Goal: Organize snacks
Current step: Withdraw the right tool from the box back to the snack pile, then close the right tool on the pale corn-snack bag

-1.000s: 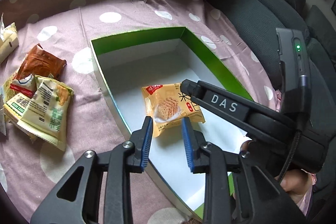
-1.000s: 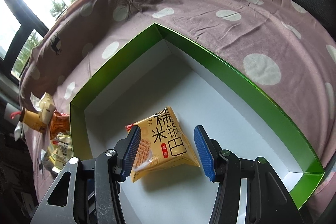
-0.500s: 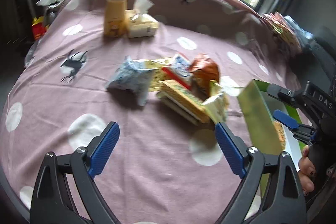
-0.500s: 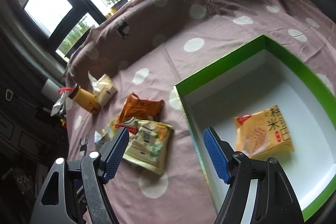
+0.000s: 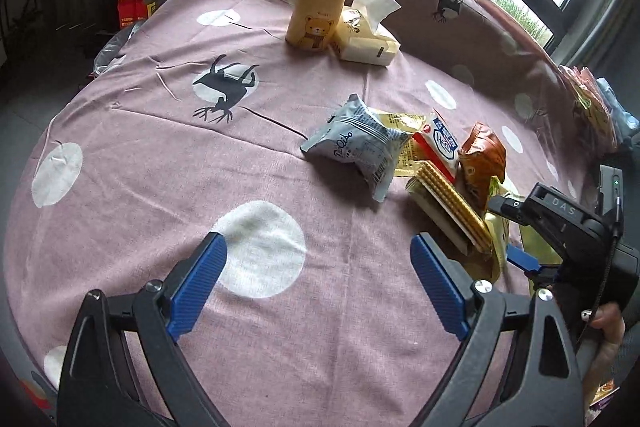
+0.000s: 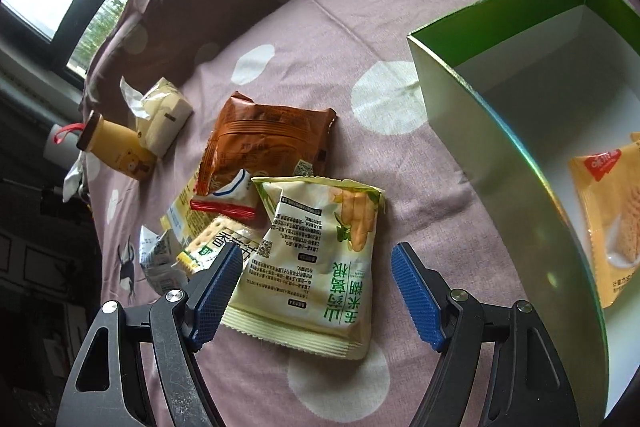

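Both hand-held grippers were spread wide and held nothing. Right gripper hovered just above the nearest snack, a pale cream foil packet with green print, which lay between its blue pads. Left gripper hung over bare mauve polka-dot cloth, with the pile off at its two o'clock.

Judged from the wrist views, the job had barely begun. One item was put away: an orange-yellow cracker packet lay flat on the white floor of the open green-walled cardboard box, at the right gripper's three o'clock. Nothing else showed in the visible part of the box.

Beyond the cream packet, at about eleven o'clock, the heap waited on the cloth: a clear-wrapped stack of yellow crackers, a red-and-white sachet, a brown foil pouch and a grey-blue foil packet. Farthest off stood a yellow bear-printed bottle beside a soft tissue pack, probably not snacks.
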